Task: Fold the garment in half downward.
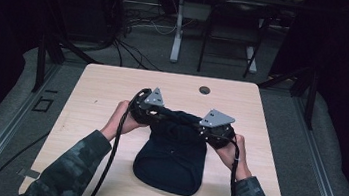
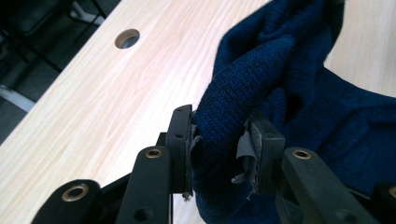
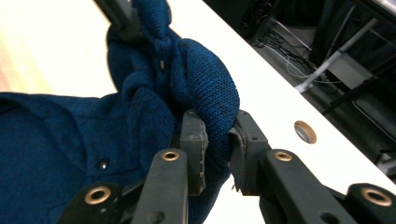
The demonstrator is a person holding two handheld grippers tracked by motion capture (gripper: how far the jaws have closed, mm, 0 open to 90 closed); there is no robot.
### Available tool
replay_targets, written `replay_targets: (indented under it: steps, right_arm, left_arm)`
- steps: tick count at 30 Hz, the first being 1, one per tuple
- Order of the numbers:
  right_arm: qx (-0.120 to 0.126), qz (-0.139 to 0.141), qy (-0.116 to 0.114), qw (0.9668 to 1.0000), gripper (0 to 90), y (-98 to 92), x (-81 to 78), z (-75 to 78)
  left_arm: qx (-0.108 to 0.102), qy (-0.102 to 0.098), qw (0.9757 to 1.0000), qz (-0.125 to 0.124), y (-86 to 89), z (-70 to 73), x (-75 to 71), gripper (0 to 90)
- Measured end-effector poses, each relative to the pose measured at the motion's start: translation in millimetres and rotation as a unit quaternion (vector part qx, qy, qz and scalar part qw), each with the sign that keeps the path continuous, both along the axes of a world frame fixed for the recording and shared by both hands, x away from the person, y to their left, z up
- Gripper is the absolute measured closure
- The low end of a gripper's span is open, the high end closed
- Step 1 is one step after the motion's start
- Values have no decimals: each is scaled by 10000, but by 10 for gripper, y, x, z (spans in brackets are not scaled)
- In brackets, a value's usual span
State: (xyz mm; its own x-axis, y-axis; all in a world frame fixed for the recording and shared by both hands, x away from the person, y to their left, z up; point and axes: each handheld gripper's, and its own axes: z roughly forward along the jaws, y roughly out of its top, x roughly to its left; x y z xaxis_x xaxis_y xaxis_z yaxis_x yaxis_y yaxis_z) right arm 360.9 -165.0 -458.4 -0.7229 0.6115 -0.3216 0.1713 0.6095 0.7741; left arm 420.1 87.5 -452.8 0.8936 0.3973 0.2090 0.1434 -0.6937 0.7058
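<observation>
I have a dark blue knitted garment (image 1: 171, 158) lying in the middle of the desk (image 1: 97, 93), its rounded bulk toward my near edge and its far edge gathered up between my two tools. My left hand-held gripper (image 2: 219, 140) is clenched on a thick fold of the knit; in the left gripper view the fabric bulges up from between the two black jaws, pressed on both sides by the worn pads. My right hand-held gripper (image 3: 217, 140) is likewise clamped on a bunched roll of the same garment, and in its own view the cloth swells out above the jaws, with a small metal snap (image 3: 102, 164) showing on the flatter part of the fabric to the left.

From the high view, my left hand-held gripper (image 1: 153, 109) sits at the garment's far left corner and my right one (image 1: 217, 126) at its far right corner, the stretch of fabric between them pulled up off the desk. Beyond them, near the far edge of the desk, is a round cable hole (image 1: 204, 90).
</observation>
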Motion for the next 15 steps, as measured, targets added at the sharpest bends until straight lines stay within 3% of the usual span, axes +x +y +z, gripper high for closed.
replay_targets:
  steps: [5,15]
  right_arm:
    - [176,21,225,9996,747,-60,-19,-29]
    - [173,79,377,9991,740,-118,-105,-123]
  left_arm:
    - [36,-125,9999,-19,-23,16,-49,669]
    - [177,-283,9994,-107,-73,-31,-202,655]
